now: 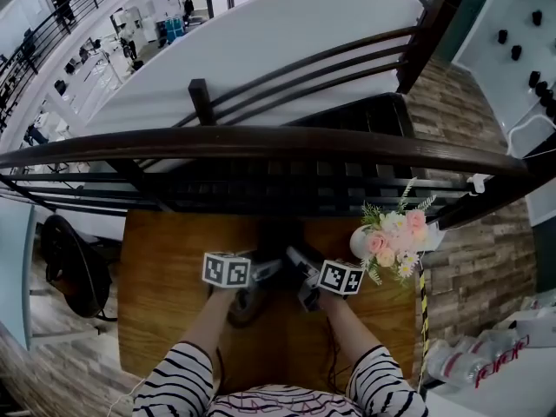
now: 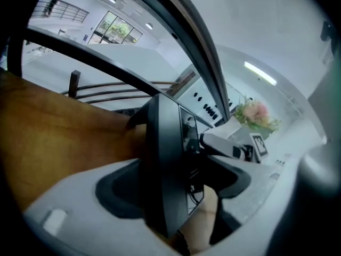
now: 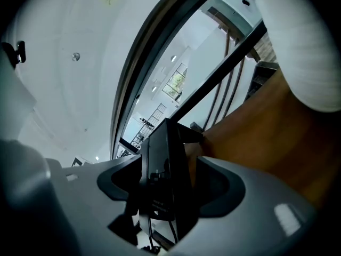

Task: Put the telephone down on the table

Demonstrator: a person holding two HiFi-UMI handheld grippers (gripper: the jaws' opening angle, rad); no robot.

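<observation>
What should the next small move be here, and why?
Probably back the left gripper and right gripper away from the telephone: each has its jaws apart around it, pads seemingly clear, and it appears to stand on the table already.

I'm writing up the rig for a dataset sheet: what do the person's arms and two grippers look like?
The left sleeve and right sleeve are striped dark and white. The left gripper and right gripper each carry a white cube printed with black square markers. In the gripper views their bodies are smooth light grey, with dark curved pads.
</observation>
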